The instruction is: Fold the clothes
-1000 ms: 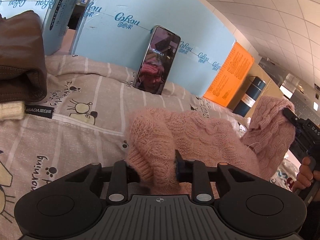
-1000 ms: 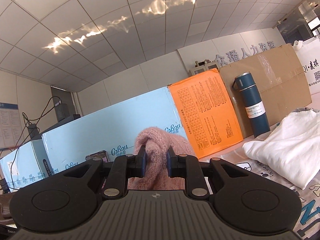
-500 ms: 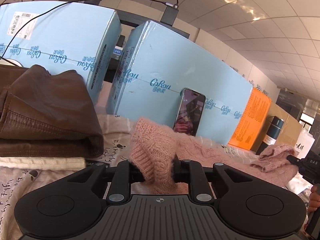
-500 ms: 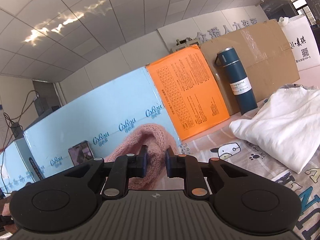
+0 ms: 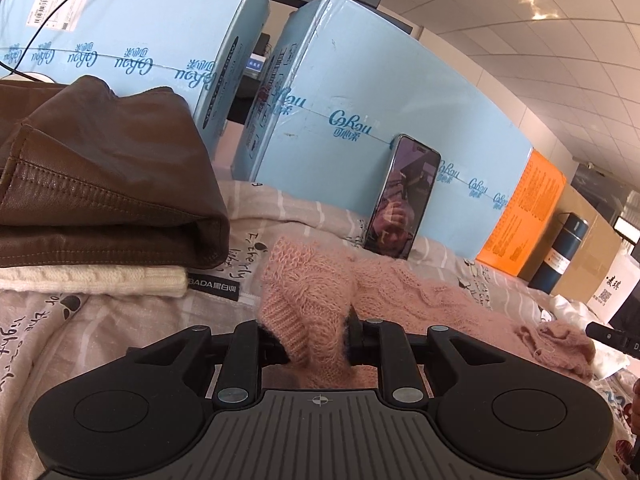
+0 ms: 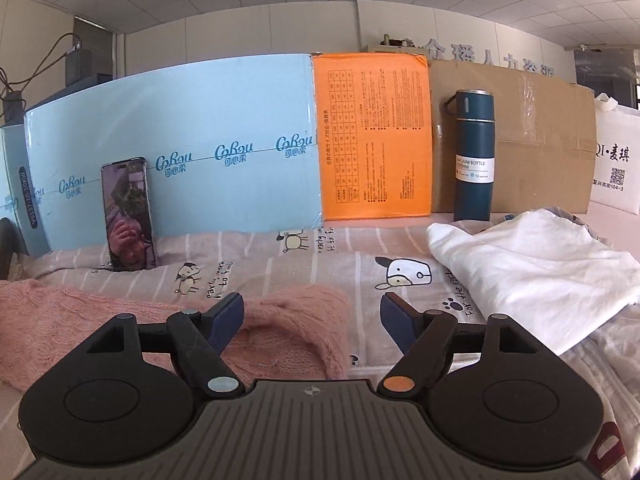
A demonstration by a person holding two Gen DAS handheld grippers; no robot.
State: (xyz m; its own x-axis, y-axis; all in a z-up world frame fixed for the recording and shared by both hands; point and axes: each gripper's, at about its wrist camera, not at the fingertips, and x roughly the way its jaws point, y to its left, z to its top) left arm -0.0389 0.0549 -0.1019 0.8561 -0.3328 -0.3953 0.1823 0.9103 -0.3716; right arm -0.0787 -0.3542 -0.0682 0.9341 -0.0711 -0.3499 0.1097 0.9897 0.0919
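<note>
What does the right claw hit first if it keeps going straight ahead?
Probably the printed bedsheet just past the pink sweater's edge lying between the open fingers; beyond that, the orange box. Depth is unclear.

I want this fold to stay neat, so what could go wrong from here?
1. The left tongs clamp a thick bunch of sweater; pulling may drag the laid part askew.
2. The right tongs are open, so nothing pins that end.
3. The phone leans close behind the sweater; a sweep could probably topple it.
</note>
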